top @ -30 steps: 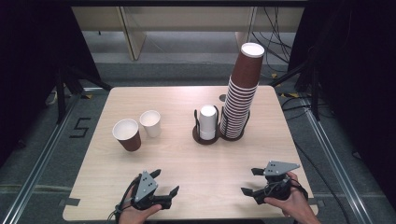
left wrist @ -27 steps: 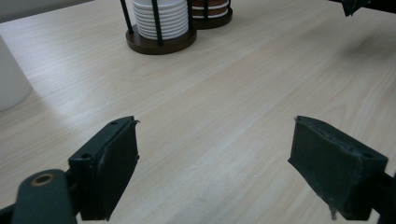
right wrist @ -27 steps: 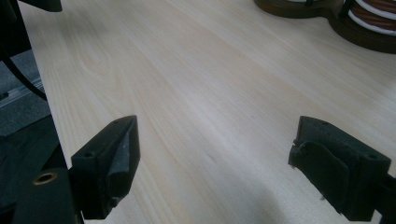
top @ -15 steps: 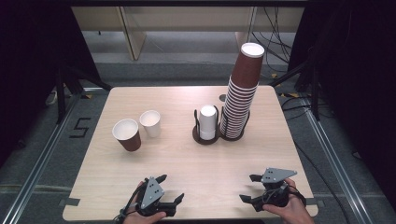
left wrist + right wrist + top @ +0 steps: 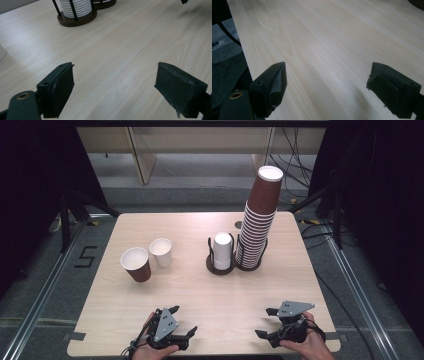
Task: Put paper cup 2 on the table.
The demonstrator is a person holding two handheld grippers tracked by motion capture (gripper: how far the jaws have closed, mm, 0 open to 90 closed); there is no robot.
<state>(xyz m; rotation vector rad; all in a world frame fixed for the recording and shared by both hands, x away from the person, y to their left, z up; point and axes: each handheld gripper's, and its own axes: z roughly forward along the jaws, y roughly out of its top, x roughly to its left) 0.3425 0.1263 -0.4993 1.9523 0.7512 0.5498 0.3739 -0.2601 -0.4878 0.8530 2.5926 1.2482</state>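
On the wooden table [image 5: 200, 290] stand a brown paper cup [image 5: 136, 264] with a white inside and a smaller white cup [image 5: 161, 252], both upright at the left. At the middle, a dark twin holder carries a short stack of white cups [image 5: 221, 252] and a tall leaning stack of brown cups [image 5: 257, 225]. My left gripper [image 5: 184, 320] rests open near the front edge, nothing between its jaws. My right gripper [image 5: 262, 322] is open too, at the front right. In the left gripper view the open left gripper [image 5: 115, 85] faces the white cup stack [image 5: 76, 8].
The right gripper view has the open right gripper [image 5: 327, 87] over bare tabletop, with the table's edge and dark floor [image 5: 224, 47] at the left. A rim of a white cup [image 5: 2, 52] shows at the left of the left gripper view. Cables lie on the floor beyond the table [image 5: 295, 165].
Both grippers have drawn back a little toward the table's front edge. The cups and stacks have not moved.
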